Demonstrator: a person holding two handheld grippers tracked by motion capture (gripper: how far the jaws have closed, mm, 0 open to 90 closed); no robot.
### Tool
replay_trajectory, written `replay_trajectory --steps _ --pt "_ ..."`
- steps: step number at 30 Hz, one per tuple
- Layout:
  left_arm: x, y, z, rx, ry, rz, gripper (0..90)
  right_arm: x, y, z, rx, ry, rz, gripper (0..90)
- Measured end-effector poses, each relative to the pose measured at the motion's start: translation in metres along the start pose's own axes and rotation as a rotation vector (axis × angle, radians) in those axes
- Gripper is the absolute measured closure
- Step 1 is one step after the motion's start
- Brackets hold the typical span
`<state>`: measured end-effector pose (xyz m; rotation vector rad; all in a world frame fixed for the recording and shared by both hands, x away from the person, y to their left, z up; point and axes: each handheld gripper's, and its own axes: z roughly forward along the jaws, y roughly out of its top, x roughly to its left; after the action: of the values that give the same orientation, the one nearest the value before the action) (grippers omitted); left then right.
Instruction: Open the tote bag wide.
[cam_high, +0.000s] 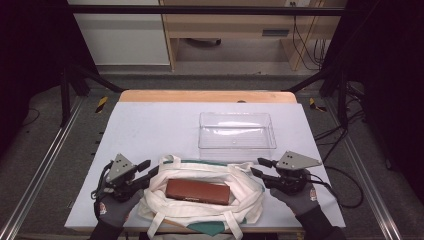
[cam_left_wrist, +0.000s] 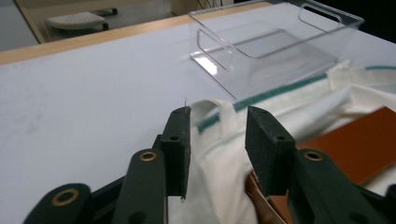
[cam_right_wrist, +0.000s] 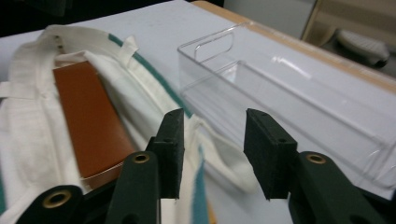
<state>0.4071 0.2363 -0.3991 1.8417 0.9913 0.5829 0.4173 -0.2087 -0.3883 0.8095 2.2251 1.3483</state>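
Your left gripper (cam_high: 148, 169) and right gripper (cam_high: 256, 167) both stand partly open, gripping nothing, flanking the cream tote bag (cam_high: 200, 200) at lower centre. Inside lies what seems a brown leather case (cam_high: 198, 191); the clear plastic tray (cam_high: 237, 131) sits just above.

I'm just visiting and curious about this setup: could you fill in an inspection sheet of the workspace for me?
Surface: white table top with a wooden far edge.
Job's things: white cloth tote bag lying open, a brown case inside it.
Clutter: clear plastic tray, empty, behind the bag.
Grippers: left tool and right tool open at the bag's two ends, holding nothing.
Cables: a black cable trails from the right tool.
Surroundings: dark frame rails, grey floor, wooden furniture behind.
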Motion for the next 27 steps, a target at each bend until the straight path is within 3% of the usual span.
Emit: replay_trajectory --steps 5,10,15,16,19,24,26,27 --pt "0.021 0.001 -0.004 -0.026 0.052 -0.046 55.0 0.0 0.018 0.0 -0.037 0.007 -0.018 51.3" --pt "0.032 -0.008 -0.009 -0.032 0.071 -0.059 52.1 0.011 0.041 0.009 -0.063 0.039 -0.035 42.9" --pt "0.037 -0.014 -0.013 -0.042 0.094 -0.065 48.8 0.023 0.046 0.022 -0.047 0.062 -0.052 37.7" --pt "0.039 -0.016 -0.014 -0.049 0.091 -0.071 47.2 0.029 0.045 0.03 -0.041 0.092 -0.055 36.3" --pt "0.042 -0.019 -0.015 -0.049 0.086 -0.068 44.9 0.035 0.042 0.039 -0.027 0.119 -0.04 35.3" --pt "0.044 -0.02 -0.013 -0.041 0.11 -0.045 40.5 0.039 0.043 0.047 0.013 0.107 -0.067 35.4" --pt "0.045 -0.021 -0.012 -0.042 0.106 -0.053 39.8 0.042 0.045 0.05 0.019 0.116 -0.07 35.4" --pt "0.046 -0.021 -0.011 -0.037 0.106 -0.054 39.2 0.045 0.047 0.054 0.011 0.144 -0.059 35.5"
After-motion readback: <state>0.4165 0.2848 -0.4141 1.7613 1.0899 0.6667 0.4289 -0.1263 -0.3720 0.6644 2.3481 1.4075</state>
